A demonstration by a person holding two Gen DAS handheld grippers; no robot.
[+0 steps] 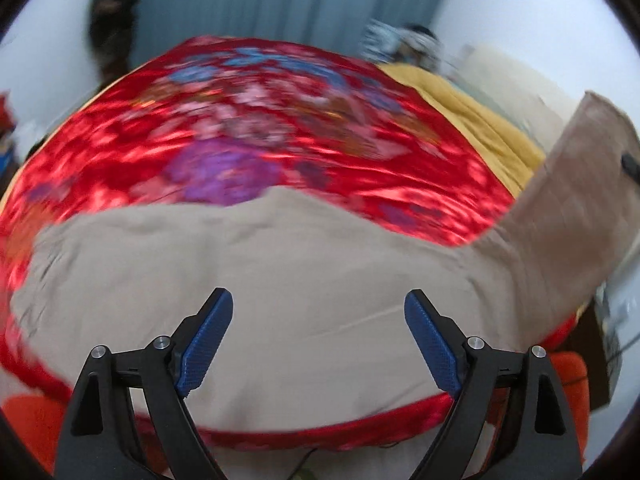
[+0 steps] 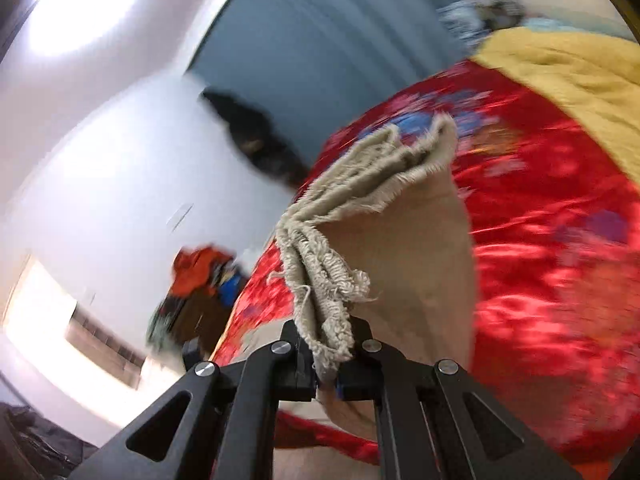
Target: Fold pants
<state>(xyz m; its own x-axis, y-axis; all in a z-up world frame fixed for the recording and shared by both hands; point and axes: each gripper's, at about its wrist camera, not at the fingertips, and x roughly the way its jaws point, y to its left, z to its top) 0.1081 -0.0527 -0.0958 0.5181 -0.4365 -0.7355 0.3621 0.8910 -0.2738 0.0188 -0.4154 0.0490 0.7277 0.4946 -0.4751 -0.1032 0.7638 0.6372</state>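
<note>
Right hand-held gripper (image 2: 335, 354) pinches frayed hem of beige pants (image 1: 280, 280) (lifted, frame right); left hand-held gripper (image 1: 319, 312) spread above them, over red bedspread (image 1: 240, 128).

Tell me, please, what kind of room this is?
Most likely a bedroom at home. The pants lie on a bed with a red flowered bedspread and a yellow blanket, and a blue-grey curtain hangs behind it.

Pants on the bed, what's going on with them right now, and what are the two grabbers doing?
Left gripper open, empty, above the beige pants. Right gripper shut on frayed leg hems, lifted off the red quilt. Nothing in the way.
</note>
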